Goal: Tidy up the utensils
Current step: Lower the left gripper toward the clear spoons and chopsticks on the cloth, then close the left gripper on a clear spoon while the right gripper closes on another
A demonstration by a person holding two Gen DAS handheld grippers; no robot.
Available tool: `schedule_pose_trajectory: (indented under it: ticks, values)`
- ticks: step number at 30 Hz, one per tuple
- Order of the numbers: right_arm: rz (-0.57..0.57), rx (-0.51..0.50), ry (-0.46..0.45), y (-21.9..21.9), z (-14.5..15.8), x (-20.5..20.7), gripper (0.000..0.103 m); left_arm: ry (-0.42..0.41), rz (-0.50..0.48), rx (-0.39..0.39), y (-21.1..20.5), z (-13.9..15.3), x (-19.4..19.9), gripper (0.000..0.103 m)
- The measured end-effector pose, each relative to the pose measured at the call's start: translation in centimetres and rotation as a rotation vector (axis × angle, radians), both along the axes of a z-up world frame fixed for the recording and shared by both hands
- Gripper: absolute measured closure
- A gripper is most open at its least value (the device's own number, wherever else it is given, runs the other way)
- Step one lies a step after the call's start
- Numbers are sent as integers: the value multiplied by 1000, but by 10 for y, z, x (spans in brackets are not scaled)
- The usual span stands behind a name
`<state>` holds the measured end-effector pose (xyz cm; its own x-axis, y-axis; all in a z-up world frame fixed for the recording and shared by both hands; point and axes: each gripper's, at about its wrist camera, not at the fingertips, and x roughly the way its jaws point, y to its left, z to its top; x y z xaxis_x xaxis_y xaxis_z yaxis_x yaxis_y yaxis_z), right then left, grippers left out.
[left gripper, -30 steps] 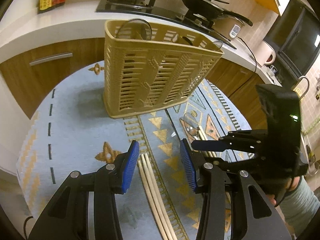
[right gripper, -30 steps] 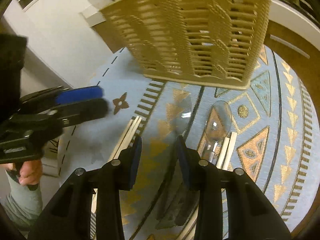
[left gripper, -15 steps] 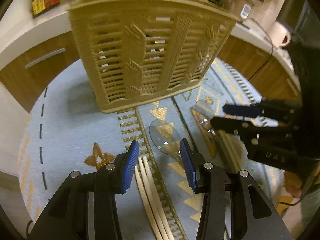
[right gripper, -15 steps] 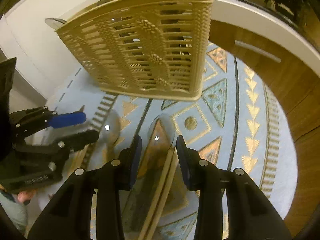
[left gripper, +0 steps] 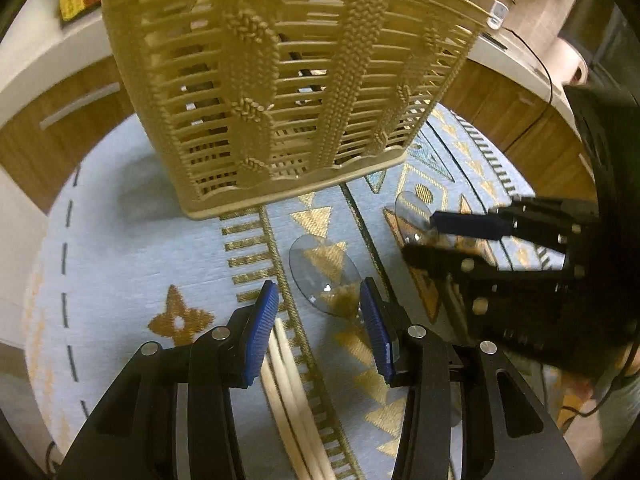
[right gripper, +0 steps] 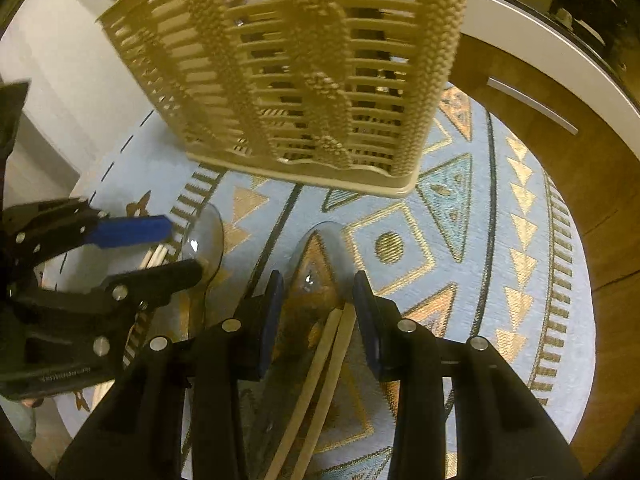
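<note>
The left gripper (left gripper: 318,316), fingers spread and empty, is straddling a clear plastic spoon (left gripper: 322,274) whose handle is running back under them; chopsticks (left gripper: 290,384) are lying leftward. The right gripper (right gripper: 316,312), equally spread and empty, is framing a second clear spoon (right gripper: 318,258) lengthwise.

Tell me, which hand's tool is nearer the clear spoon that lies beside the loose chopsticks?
Left. The left tool hangs open over that clear spoon, its bowl between the fingers. The right tool is open over the other clear spoon, further right.
</note>
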<state>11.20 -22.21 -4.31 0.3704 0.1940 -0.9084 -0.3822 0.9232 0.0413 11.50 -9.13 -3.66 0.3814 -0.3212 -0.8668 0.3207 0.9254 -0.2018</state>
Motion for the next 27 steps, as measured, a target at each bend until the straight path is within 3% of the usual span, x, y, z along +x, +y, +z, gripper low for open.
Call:
schedule_pose_trajectory:
  ticks: [8, 19, 22, 27]
  values:
    - [23, -56, -53, 11, -5, -10, 75, 36, 70, -45, 2, -3, 19, 61]
    - [-25, 53, -114, -17, 16, -22, 75, -37, 80, 137, -28, -2, 22, 62]
    - [-30, 90, -143, -29, 29, -30, 75, -61, 78, 186, -38, -3, 20, 67]
    - [-36, 151, -200, -46, 54, -40, 75, -95, 65, 160, -42, 3, 11, 72]
